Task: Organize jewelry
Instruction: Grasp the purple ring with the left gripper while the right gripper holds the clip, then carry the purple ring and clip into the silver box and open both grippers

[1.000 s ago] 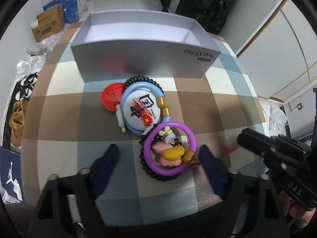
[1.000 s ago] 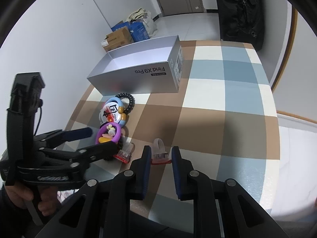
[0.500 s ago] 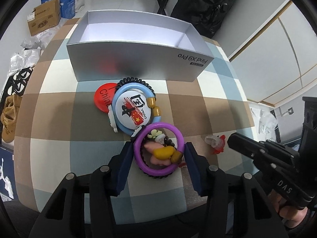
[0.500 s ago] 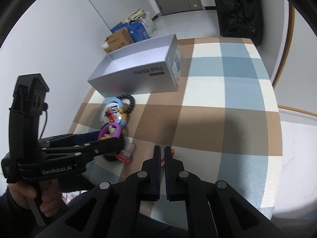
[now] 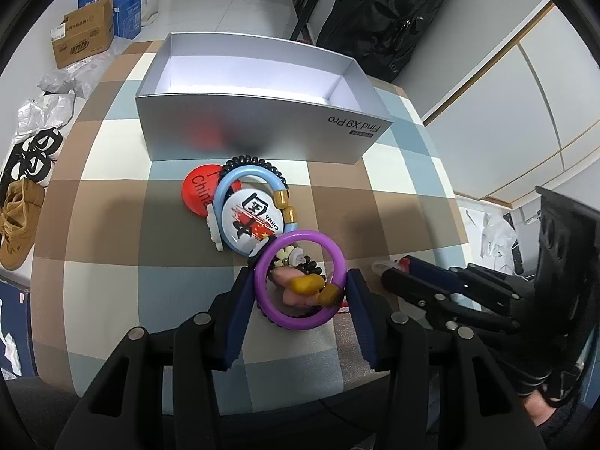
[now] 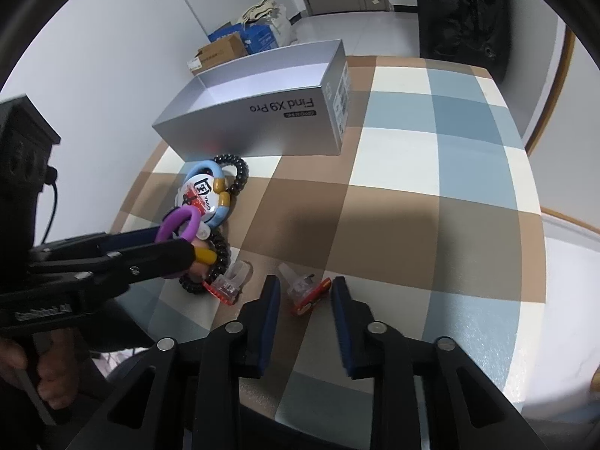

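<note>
since a second ago our left tongs (image 5: 298, 296) closed onto the stiff, light purple bangle (image 5: 300, 281), lower centre; right tongs (image 6: 305, 292) reopened narrowly.

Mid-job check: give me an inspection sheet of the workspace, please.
Surface: checked cloth, flat.
Job's things: open box; blue ring, badge and coil tie in front of it; spare clip.
Clutter: nothing seen.
Grippers: left gripper shut on purple ring; right gripper jaws just opening, clip between them, untouched.
Cables: one on the left gripper's body.
Surroundings: cartons, shoes, bag.
</note>
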Tool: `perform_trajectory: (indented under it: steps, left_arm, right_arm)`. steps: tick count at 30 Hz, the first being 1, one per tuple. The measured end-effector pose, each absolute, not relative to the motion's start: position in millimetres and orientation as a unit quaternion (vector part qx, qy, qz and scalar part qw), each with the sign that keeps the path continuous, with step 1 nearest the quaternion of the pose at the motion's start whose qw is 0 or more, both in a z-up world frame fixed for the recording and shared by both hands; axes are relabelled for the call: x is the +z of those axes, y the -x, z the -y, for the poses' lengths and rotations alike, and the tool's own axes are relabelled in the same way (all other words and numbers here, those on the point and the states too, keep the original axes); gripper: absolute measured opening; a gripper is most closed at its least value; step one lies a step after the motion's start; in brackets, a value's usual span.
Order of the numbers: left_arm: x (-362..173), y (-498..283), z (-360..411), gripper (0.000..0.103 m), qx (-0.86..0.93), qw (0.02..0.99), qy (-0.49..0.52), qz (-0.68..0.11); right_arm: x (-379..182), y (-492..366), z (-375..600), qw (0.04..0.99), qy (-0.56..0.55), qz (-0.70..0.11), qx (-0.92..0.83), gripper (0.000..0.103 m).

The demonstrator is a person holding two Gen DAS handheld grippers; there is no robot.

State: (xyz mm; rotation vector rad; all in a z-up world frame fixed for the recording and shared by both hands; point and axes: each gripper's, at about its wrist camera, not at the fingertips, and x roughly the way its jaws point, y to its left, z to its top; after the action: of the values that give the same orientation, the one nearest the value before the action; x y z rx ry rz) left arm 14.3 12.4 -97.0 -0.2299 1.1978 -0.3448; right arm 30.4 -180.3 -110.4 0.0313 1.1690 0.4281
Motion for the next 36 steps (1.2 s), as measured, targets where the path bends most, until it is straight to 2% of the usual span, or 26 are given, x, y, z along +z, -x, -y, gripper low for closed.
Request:
perform_trajectory:
  steps: [9,19,30,36]
  left_arm:
    - [-79,-14,-17,0.043,-0.170,0.813,0.133,-0.540]
    - [-49,-34,-25,0.043,-0.161,0.838,0.155,-0.499]
    - [-35,-88,-38,0.043,-0.132,0.846,0.174,-0.487]
    - [-36,-110,-33,0.043,-0.127,0.853,0.130,-0.489]
  right_arm:
    - [-95,-32,183,0.828,-0.029,-0.522,0.203,0.022]
    - [-42,-43,186,0.868,-0.082,-0.435,0.227,0.022]
    - [-25,-95,182,0.867,-0.127,-0.423,0.234,0.022]
    - [-27,-129,172,0.857,-0.142,-0.432,0.243,0.022]
